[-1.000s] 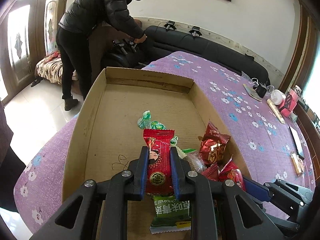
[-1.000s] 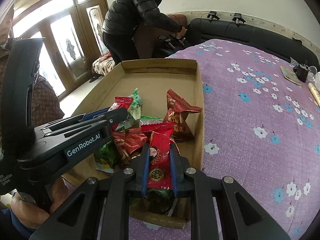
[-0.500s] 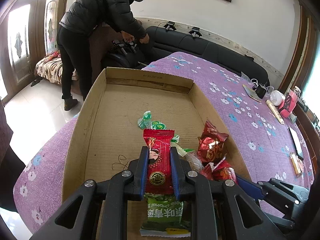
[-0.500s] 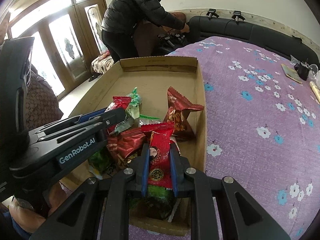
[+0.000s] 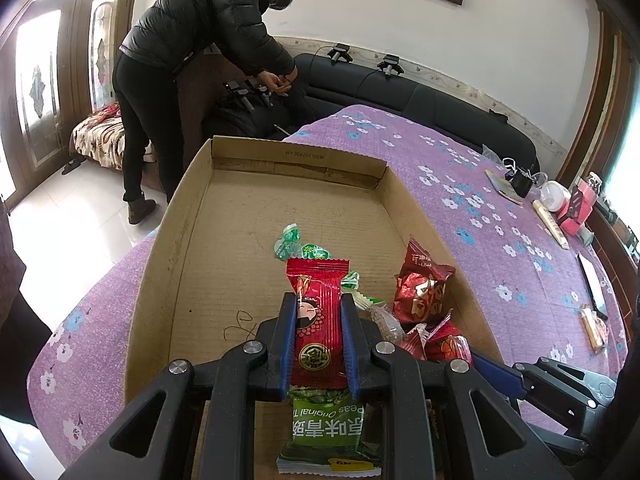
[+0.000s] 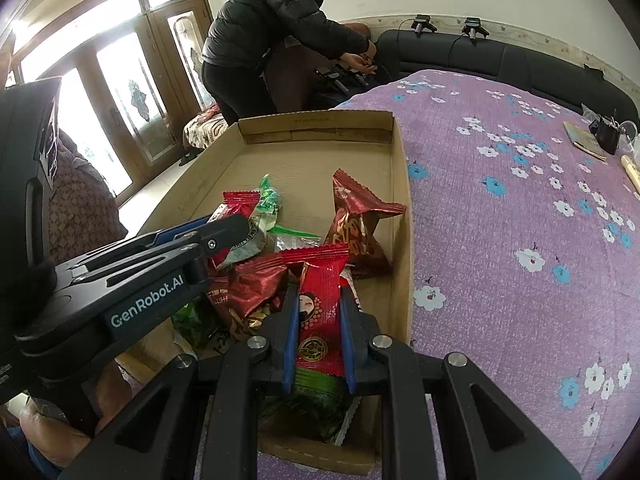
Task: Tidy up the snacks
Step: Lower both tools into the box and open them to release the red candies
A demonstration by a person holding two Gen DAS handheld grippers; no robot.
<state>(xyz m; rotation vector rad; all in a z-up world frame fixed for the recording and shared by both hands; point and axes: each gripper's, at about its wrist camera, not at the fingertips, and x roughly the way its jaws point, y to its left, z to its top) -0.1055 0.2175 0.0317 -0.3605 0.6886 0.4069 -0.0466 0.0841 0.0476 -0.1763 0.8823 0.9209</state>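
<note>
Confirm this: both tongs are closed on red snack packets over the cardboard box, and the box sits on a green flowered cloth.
The cloth colour is wrong. Both wrist views show the cardboard box on a purple flowered cloth, not green. The rest holds: the left tongs and right tongs are each closed on a red snack packet over the box.

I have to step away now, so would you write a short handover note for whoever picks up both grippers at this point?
Left gripper: shut on a red snack packet, held above the cardboard box.
Right gripper: shut on a second red snack packet, above the box's near right corner.
Snacks: all in the near end of the box, in one loose heap of dark red pouches, green candies and a green pea packet. The far half of the box is bare.
Done: no sorted groups visible yet.
Left: place both held packets, then sort the heap by kind.
</note>
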